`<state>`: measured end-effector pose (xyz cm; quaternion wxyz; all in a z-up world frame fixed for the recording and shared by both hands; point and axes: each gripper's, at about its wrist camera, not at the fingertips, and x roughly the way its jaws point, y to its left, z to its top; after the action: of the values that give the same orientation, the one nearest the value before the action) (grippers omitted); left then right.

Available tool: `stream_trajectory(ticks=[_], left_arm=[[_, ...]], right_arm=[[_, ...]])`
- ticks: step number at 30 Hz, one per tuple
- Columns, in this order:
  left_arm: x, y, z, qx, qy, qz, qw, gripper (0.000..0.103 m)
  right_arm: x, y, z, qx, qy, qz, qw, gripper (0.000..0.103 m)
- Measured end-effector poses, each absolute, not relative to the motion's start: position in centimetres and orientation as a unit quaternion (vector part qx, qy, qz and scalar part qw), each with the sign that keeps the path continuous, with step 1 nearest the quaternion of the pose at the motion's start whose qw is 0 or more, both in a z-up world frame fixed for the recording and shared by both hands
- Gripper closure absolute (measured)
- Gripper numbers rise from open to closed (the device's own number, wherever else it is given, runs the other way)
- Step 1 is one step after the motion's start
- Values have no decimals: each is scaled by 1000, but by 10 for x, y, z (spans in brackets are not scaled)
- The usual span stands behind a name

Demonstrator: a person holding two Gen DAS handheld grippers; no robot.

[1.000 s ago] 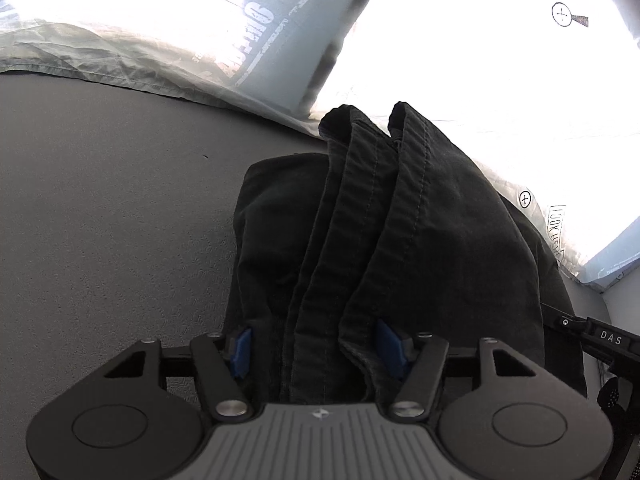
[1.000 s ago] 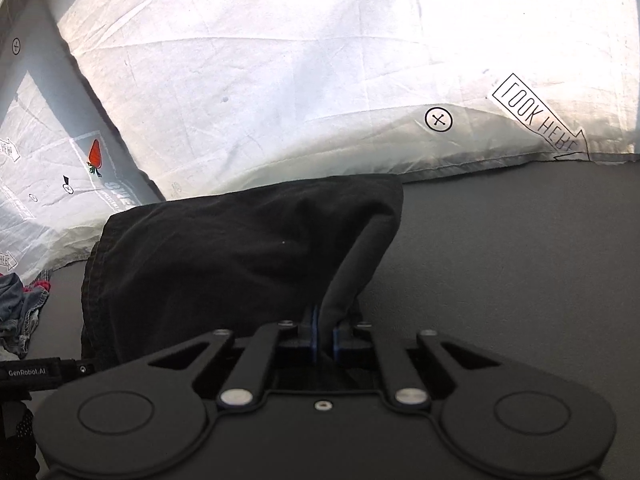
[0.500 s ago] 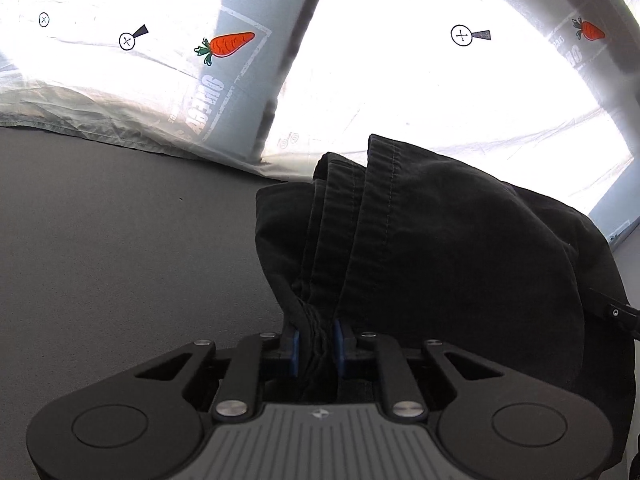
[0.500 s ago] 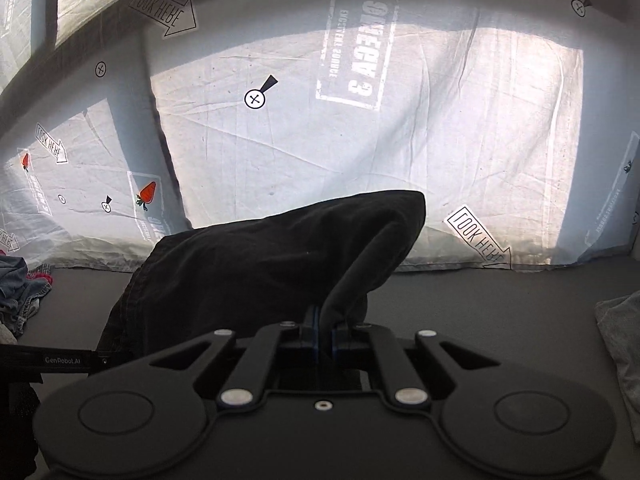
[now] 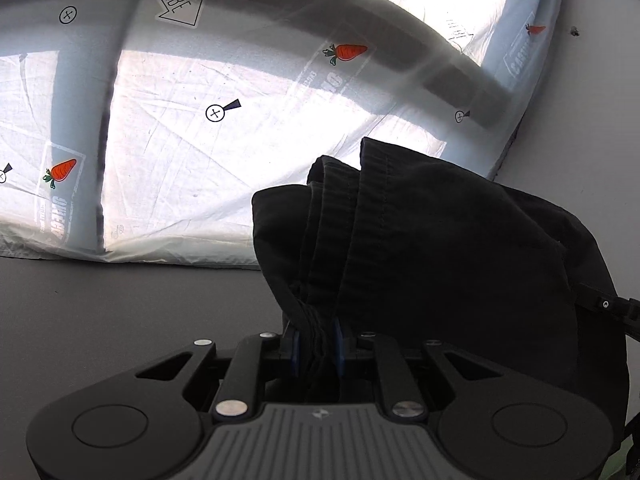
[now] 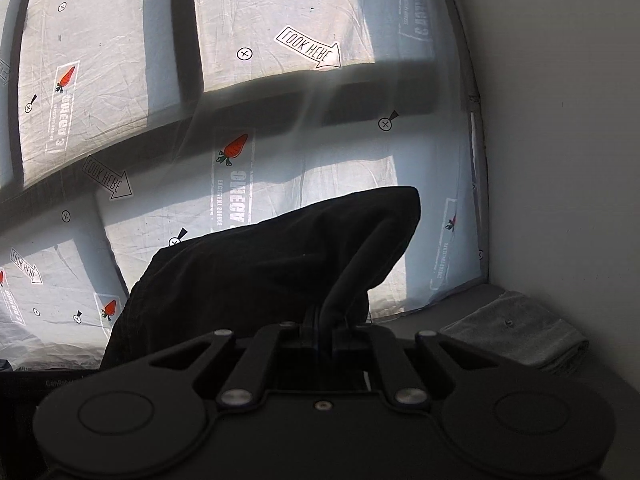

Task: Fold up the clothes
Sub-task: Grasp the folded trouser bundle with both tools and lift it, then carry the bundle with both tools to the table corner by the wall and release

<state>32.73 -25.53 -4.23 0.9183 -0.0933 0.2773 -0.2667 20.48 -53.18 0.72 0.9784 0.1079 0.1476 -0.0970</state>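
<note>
Above the grey tabletop (image 5: 100, 320), the left gripper (image 5: 314, 344) and right gripper (image 6: 322, 330) each clench the black garment (image 5: 440, 260), lifted. Likely mid-fold; next, lay it flat.

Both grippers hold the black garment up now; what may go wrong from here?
The left gripper pinches several bunched hem layers of the black garment, so one layer may slip out. The right gripper grips only a narrow fold, which might pull free. The garment could also land on the grey folded cloth.

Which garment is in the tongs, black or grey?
The black one: both tongs, left and right, pinch it. The grey one lies folded by the wall.
</note>
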Motion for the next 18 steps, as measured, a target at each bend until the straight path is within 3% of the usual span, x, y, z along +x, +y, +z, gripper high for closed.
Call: stream_trajectory(ticks=[11,18], left_arm=[[328,-393,-24,-41,277,-326,903,87],[389,-506,-19,28,280,-354,892,88]], right_arm=[[162,-649,-9,216,107,-155,958,95],[184,-740,-53,347,53,-174,920,94]])
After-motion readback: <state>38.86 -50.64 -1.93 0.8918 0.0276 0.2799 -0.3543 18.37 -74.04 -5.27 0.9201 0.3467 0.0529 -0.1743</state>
